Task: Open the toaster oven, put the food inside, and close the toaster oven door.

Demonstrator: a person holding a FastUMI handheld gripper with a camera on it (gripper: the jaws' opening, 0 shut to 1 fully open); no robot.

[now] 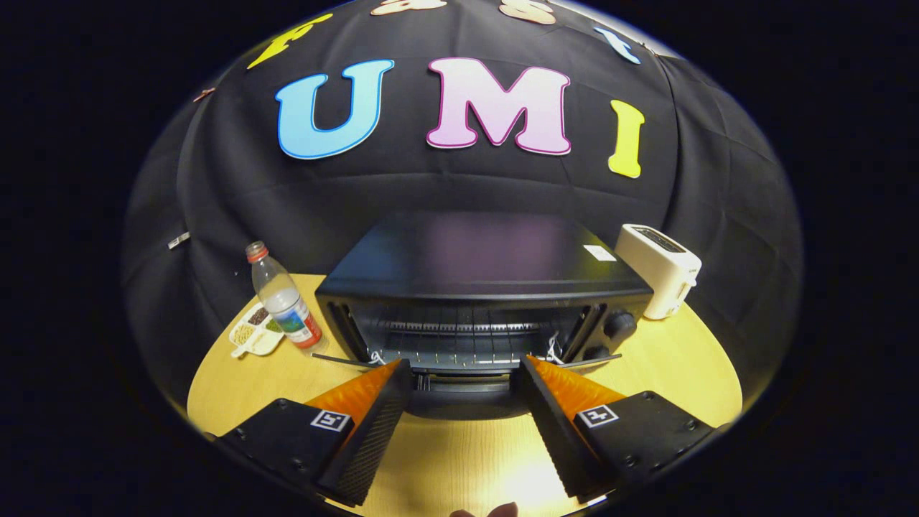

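Note:
A black toaster oven [481,266] stands on the round wooden table [668,373] just ahead of my fingers. Its door [463,402] hangs folded down toward me, and the wire rack [459,334] inside is in plain sight with nothing I can make out on it. My gripper [463,362] is open, its fingers spread wide to either side of the lowered door, tips near the oven's front opening. Nothing sits between the fingers. A small white dish of food [255,332] lies on the table left of the oven.
A clear water bottle [283,298] with a red cap stands between the dish and the oven's left side. A white pop-up toaster [660,269] sits at the oven's right rear corner. Two knobs [619,324] are on the oven's right front. Bare tabletop lies beneath my fingers.

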